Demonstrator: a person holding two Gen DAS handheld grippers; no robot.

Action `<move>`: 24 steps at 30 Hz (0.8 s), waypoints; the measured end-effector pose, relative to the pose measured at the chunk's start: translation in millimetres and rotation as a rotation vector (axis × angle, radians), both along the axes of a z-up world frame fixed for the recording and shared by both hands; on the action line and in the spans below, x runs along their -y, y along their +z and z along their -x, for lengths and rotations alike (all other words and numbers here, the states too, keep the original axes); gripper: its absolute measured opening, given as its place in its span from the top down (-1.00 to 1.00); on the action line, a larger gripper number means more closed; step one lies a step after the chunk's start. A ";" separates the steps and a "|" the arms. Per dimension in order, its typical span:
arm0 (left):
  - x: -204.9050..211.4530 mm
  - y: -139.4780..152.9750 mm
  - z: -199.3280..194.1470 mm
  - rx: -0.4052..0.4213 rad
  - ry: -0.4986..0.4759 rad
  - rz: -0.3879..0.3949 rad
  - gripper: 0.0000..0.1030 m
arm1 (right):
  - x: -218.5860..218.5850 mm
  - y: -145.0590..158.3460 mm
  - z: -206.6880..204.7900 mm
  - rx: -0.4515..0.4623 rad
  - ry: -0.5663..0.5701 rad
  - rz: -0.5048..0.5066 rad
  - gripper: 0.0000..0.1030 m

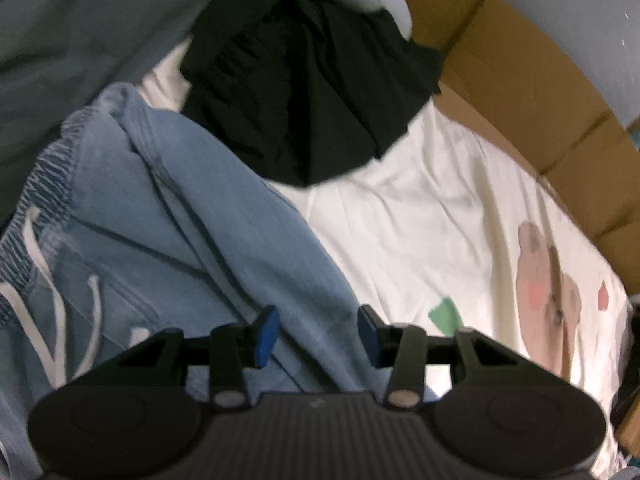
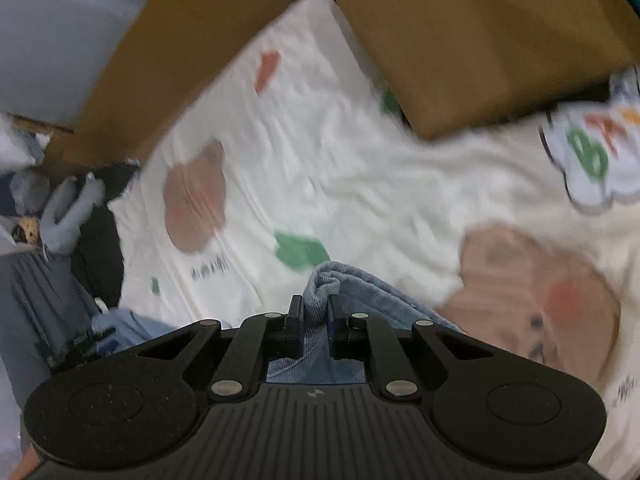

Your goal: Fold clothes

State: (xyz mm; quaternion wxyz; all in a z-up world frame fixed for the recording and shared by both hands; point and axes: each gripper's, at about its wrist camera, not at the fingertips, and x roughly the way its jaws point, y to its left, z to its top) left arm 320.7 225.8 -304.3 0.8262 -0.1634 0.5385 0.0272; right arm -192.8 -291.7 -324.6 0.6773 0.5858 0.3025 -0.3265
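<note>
On the cream cartoon-print bedsheet (image 1: pixel 420 216), my right gripper (image 2: pixel 313 322) is pinching a bunched fold of the light blue denim drawstring shorts (image 1: pixel 168 216). My left gripper (image 1: pixel 318 338) hangs over the same shorts, jaws apart, nothing between the pads.

Large coloured letters on the white sheet (image 2: pixel 360 184), inside a cloud-shaped patch (image 2: pixel 596 160): a green "B", an orange "A"; the rest cut off.

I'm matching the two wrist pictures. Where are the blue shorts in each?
Left wrist: the blue shorts fill the lower left, running under the open left gripper.
Right wrist: a bunched corner at bottom centre, pinched in the right gripper.
Shared landmark: the white printed sheet.
</note>
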 end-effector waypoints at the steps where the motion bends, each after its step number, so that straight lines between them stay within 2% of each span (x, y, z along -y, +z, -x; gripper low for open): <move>1: -3.3 2.0 -0.6 0.006 0.010 0.005 0.10 | 7.6 4.6 -3.4 -0.002 -0.006 0.014 0.82; 15: -22.9 37.1 -7.6 0.082 0.065 0.039 0.10 | 110.7 73.1 -35.5 -0.153 -0.146 0.218 0.82; 18: -21.8 44.7 -13.1 0.082 0.056 0.001 0.10 | 135.2 64.6 -46.1 -0.164 -0.151 0.245 0.81; 21: -23.6 47.7 -20.8 0.067 0.074 -0.023 0.10 | 153.3 40.3 -59.6 -0.163 -0.142 0.255 0.79; 24: -24.0 44.2 -33.6 0.054 0.087 -0.074 0.09 | 165.0 12.6 -71.0 -0.202 -0.115 0.266 0.70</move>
